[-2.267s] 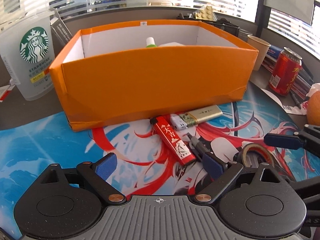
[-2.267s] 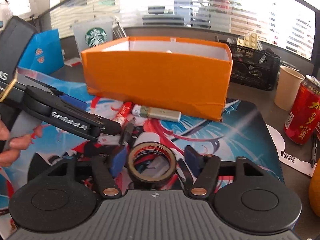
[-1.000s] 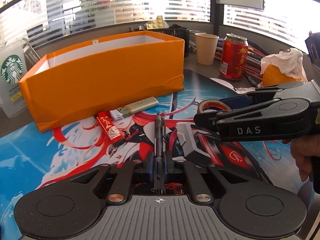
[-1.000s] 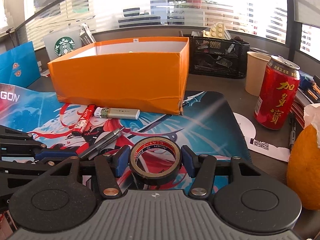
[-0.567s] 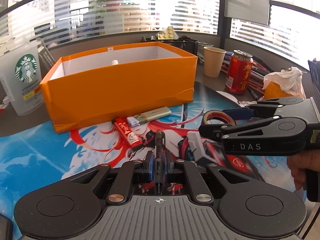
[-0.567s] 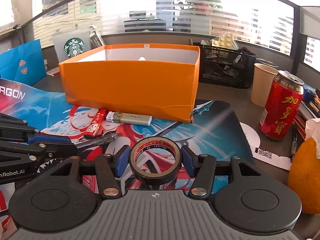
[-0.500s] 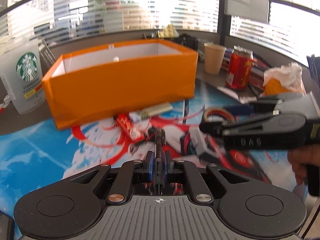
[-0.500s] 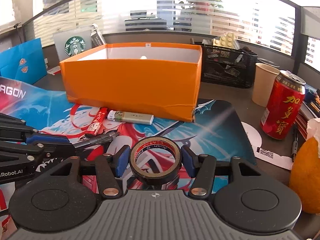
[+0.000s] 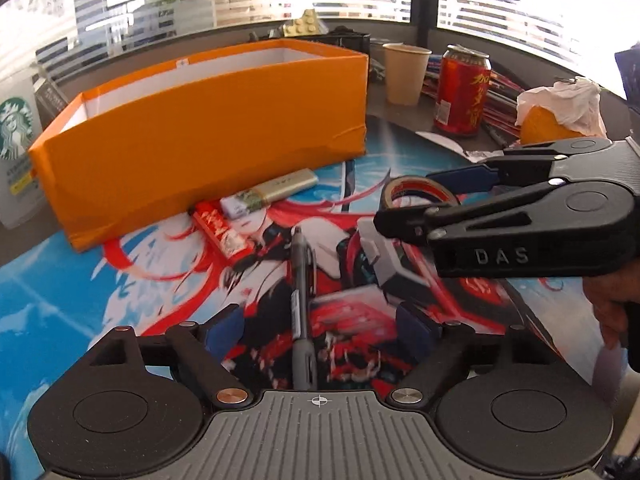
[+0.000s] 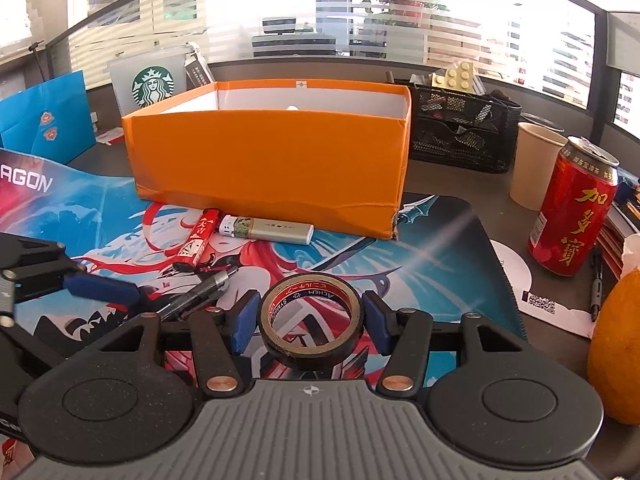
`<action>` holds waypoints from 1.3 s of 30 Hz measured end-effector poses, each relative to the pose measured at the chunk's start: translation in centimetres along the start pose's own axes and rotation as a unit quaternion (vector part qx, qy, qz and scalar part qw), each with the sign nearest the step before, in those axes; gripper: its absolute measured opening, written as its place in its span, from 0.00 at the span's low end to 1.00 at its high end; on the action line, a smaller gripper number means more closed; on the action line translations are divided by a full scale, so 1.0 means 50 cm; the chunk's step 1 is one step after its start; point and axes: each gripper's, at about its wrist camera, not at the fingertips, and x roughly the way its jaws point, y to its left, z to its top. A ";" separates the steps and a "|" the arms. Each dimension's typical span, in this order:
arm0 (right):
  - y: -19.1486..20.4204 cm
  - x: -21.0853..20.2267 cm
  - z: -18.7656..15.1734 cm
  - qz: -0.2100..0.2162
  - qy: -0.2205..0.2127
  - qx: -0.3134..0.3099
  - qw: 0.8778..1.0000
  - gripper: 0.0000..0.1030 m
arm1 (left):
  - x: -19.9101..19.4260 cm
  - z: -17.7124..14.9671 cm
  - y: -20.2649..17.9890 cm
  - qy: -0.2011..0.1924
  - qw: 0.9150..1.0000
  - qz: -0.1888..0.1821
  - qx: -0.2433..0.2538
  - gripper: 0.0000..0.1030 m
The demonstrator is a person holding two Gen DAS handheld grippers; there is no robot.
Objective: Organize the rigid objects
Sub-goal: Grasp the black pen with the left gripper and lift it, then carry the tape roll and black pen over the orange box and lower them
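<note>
The left gripper [image 9: 320,326] is spread wide, nothing being clasped; a dark pen [image 9: 301,280] is seen lying on the printed mat [image 9: 80,288] between its blue pads, touched by neither. The right gripper [image 10: 310,322] is closed onto a roll of black tape [image 10: 310,320], which is pinched at both sides. Beyond, a red lighter [image 10: 198,240] and a silver lighter [image 10: 268,230] are laid just before the orange box [image 10: 268,160]; a red can [image 10: 572,220] is stood well apart to the right.
</note>
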 end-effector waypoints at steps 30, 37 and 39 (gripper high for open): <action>0.018 -0.058 0.064 0.004 -0.059 -0.013 0.998 0.51 | -0.138 0.108 0.093 -0.111 0.992 0.018 -0.051 0.10; 0.033 -0.071 0.107 0.004 -0.081 -0.028 0.996 0.51 | -0.169 0.131 0.109 -0.132 0.990 0.023 -0.053 0.08; 0.038 -0.070 0.114 0.005 -0.083 -0.031 0.996 0.51 | -0.168 0.130 0.113 -0.129 0.990 0.023 -0.052 0.09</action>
